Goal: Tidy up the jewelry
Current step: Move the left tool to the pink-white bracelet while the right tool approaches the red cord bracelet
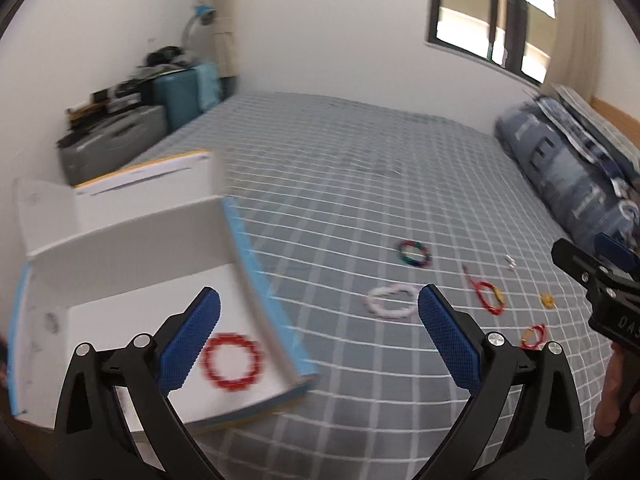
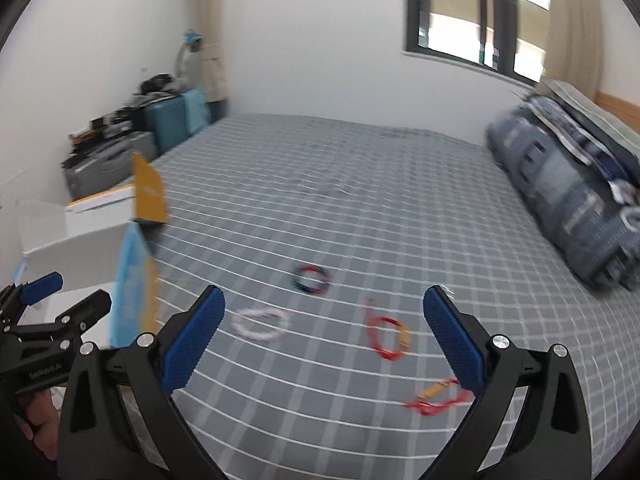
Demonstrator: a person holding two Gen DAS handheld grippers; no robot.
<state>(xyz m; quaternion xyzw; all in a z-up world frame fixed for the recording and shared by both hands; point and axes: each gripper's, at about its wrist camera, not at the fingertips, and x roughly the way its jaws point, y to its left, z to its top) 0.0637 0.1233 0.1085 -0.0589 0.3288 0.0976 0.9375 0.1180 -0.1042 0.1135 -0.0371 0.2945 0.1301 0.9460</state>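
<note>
Both tongs, left gripper (image 1: 319, 326) and right gripper (image 2: 324, 328), gape wide and hold nothing. A red bracelet (image 1: 233, 361) lies inside the box (image 1: 100, 248) at the bed's (image 1: 360, 168) left edge. The white bracelet (image 1: 391, 301) and others lie scattered on the open sheet nearby.

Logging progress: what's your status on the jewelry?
Both tongs open, empty. Red bracelet in white box. White bracelet, multicolor bracelet on bed. Nothing blocking.

- On the bed (image 1: 340, 168): open box (image 1: 132, 256) at left, loose jewelry to its right.
- Inside the box: one bracelet (image 1: 232, 362).
- Right of the box: beaded ring (image 1: 392, 302), another bracelet (image 1: 415, 253) behind it, cord bracelet (image 1: 489, 297) further right.
- Far right: folded bedding (image 1: 568, 168).
- Behind the box, off the bed: suitcases (image 1: 176, 96).
</note>
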